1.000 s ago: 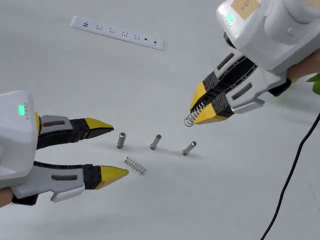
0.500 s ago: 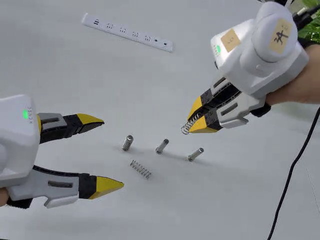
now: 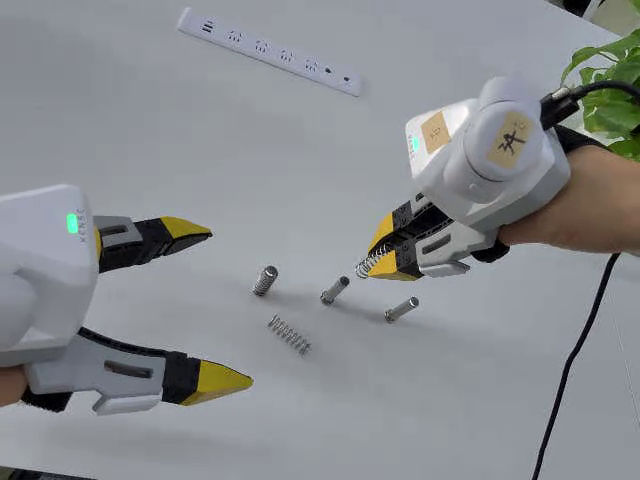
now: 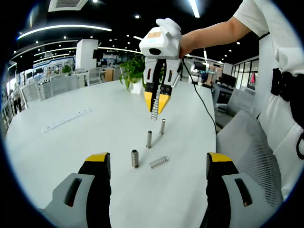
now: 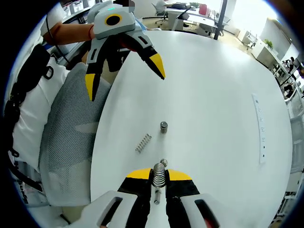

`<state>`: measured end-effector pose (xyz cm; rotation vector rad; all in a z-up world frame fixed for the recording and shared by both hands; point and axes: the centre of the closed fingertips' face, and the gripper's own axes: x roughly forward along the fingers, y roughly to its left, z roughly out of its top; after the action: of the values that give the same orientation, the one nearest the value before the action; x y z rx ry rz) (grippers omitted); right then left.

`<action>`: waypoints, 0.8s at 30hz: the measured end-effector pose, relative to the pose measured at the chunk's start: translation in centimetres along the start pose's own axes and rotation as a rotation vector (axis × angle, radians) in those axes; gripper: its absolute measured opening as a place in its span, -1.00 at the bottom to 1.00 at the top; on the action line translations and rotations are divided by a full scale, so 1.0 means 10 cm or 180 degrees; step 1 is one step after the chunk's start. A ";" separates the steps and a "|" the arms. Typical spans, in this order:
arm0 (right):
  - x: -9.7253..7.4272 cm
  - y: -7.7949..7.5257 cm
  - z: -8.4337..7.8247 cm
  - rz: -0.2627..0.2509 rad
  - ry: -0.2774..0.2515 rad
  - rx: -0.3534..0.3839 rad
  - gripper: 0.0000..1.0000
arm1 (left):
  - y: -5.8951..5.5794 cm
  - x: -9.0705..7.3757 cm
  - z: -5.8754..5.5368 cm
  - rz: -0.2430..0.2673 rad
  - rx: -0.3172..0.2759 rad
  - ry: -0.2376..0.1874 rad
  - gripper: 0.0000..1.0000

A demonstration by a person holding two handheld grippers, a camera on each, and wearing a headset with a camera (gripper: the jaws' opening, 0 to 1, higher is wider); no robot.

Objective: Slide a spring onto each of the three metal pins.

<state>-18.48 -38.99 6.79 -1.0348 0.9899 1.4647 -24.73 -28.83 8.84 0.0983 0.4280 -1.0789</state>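
Three short metal pins stand in a row on the white table. The left pin wears a spring. The middle pin and the right pin are bare. A loose spring lies in front of them. My right gripper is shut on another spring, hanging just above and right of the middle pin. My left gripper stands wide open left of the pins, holding nothing.
A white power strip lies at the table's far side. A green plant is at the right, and a black cable runs down from the right gripper. A person's mesh chair stands beside the table.
The right gripper has come down and left with its spring, closer to the middle pin. The left gripper's jaws stand a little wider apart. The head camera has shifted.
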 end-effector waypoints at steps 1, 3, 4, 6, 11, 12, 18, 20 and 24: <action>0.02 -0.01 -0.01 -0.0008 0.0009 0.0011 -0.86 | 0.00 0.01 -0.01 -0.0012 -0.0023 -0.0002 0.67; 0.06 -0.03 -0.04 -0.0011 0.0021 0.0032 -0.86 | 0.00 0.03 -0.04 -0.0017 -0.0042 0.0001 0.71; 0.08 -0.02 -0.04 -0.0004 0.0022 0.0047 -0.86 | -0.01 0.04 -0.05 -0.0034 -0.0052 0.0016 0.72; 0.10 -0.04 -0.05 -0.0005 0.0026 0.0076 -0.86 | -0.03 0.06 -0.05 -0.0053 -0.0055 0.0013 0.73; 0.17 -0.01 -0.04 0.0024 0.0038 0.0109 -0.86 | -0.06 0.09 -0.08 -0.0092 -0.0088 0.0030 0.74; 0.18 -0.01 -0.04 0.0023 0.0039 0.0109 -0.86 | -0.06 0.09 -0.09 -0.0096 -0.0094 0.0029 0.74; 0.23 -0.01 -0.04 0.0035 0.0074 0.0120 -0.86 | -0.05 0.10 -0.10 -0.0100 -0.0114 0.0019 0.74; 0.24 0.00 -0.03 0.0046 0.0072 0.0125 -0.86 | -0.05 0.10 -0.10 -0.0104 -0.0115 0.0018 0.73; 0.27 0.00 -0.04 0.0056 0.0088 0.0111 -0.86 | -0.05 0.11 -0.11 -0.0111 -0.0124 0.0020 0.73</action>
<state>-18.73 -38.62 4.05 -1.0258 1.0431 1.4459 -25.01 -29.63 7.45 0.0599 0.4575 -1.1043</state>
